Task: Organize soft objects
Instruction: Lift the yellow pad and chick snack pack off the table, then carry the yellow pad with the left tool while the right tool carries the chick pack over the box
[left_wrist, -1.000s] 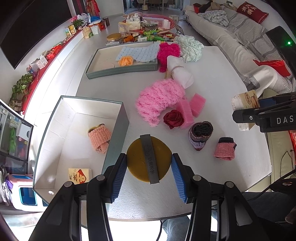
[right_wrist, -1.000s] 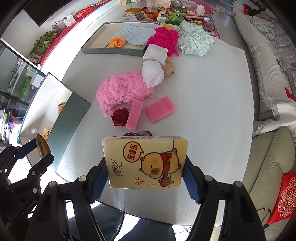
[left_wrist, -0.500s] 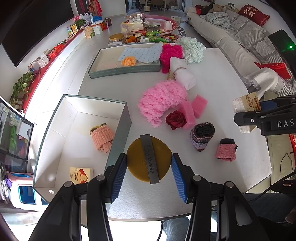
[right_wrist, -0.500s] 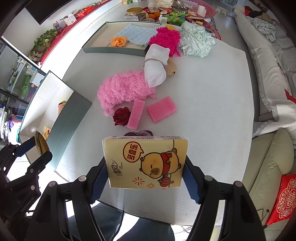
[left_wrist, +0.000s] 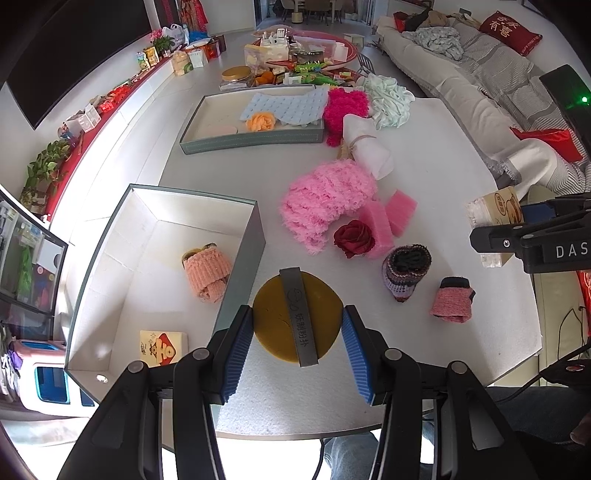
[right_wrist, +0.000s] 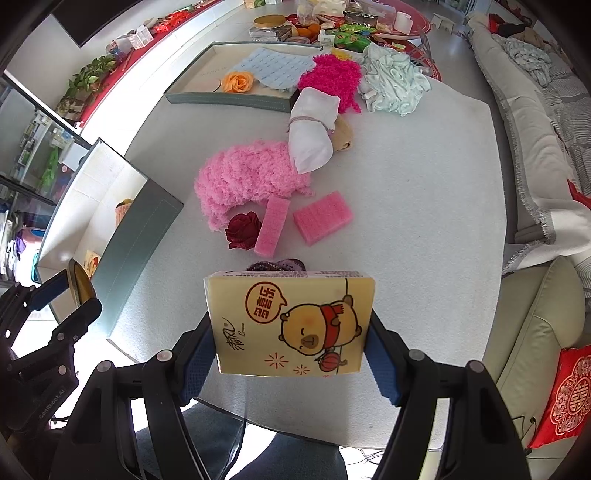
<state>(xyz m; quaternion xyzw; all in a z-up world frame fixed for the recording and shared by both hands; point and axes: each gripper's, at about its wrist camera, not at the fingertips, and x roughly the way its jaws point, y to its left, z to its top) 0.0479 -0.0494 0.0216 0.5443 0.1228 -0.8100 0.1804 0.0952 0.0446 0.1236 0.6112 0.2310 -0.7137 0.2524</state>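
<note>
My left gripper (left_wrist: 297, 317) is shut on a round mustard puff (left_wrist: 273, 325) with a grey strap, held over the table's near edge just right of the open grey box (left_wrist: 243, 236). A peach knitted slipper (left_wrist: 207, 273) and a small printed pack (left_wrist: 162, 347) lie inside the box. My right gripper (right_wrist: 290, 332) is shut on a yellow tissue pack (right_wrist: 291, 321) with a cartoon bear, held above the table's near right part. In the left wrist view the tissue pack (left_wrist: 495, 210) shows at the right edge.
On the table lie a pink fluffy cloth (left_wrist: 325, 199), a red rose (left_wrist: 354, 238), two pink sponges (left_wrist: 378, 229), a purple knitted sock (left_wrist: 406, 269) and a pink cuff (left_wrist: 452, 299). A shallow tray (left_wrist: 251, 138) stands at the far side, a sofa (right_wrist: 535, 158) to the right.
</note>
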